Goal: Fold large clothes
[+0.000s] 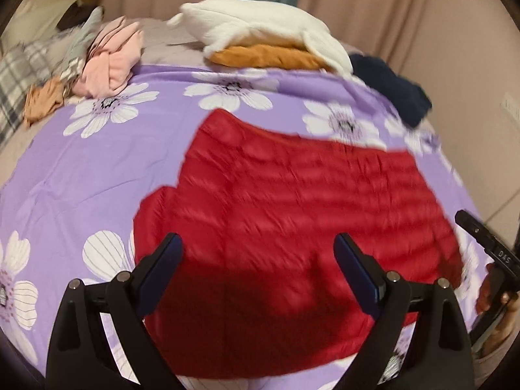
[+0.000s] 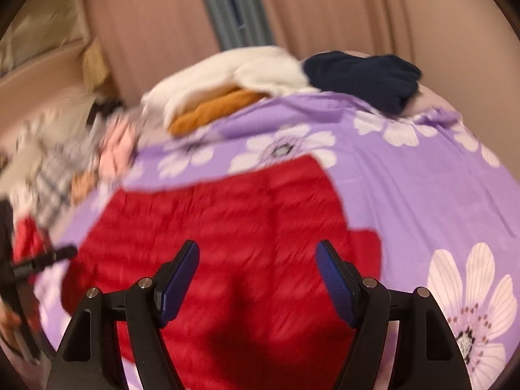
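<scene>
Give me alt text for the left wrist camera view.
A red quilted jacket lies spread on a purple floral bedsheet, with the left gripper above it, jaws open and empty. Folded white and mustard clothes sit at the far edge.

My right gripper (image 2: 256, 279) hangs with fingers (image 2: 182, 276) spread, empty, above the red quilted jacket (image 2: 227, 214) on the flowered purple bedspread (image 2: 406, 195).

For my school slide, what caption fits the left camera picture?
Open left tongs above a red puffy jacket on a purple flowered sheet.
</scene>
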Demonstrator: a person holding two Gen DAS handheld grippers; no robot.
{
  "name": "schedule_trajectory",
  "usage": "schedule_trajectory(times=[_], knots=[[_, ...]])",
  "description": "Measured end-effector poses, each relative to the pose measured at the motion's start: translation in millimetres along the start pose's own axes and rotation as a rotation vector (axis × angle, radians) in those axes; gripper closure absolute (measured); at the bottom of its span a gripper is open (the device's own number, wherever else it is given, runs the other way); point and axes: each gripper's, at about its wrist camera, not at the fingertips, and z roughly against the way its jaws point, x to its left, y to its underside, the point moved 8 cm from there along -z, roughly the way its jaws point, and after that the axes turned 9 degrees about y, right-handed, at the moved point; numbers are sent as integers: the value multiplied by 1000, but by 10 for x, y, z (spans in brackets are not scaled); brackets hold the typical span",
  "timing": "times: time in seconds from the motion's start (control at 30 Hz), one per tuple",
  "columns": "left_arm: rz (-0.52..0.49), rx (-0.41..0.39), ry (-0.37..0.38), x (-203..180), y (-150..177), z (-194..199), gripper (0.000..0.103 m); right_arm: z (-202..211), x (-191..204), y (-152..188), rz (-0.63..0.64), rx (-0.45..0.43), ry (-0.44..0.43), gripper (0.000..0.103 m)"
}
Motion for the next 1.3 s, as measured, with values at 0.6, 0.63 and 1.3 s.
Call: schedule_trajectory(times=[0.6, 0.63, 1.3], knots=[[-48, 150, -32, 119, 485, -560, 8, -489, 93, 603, 92, 158, 36, 29], [-38, 147, -31, 122, 483, -528, 8, -450, 104, 607, 88, 161, 37, 29], [33, 130, -53, 228, 917, -196, 8, -270, -161, 866, -1, 153, 30, 29]])
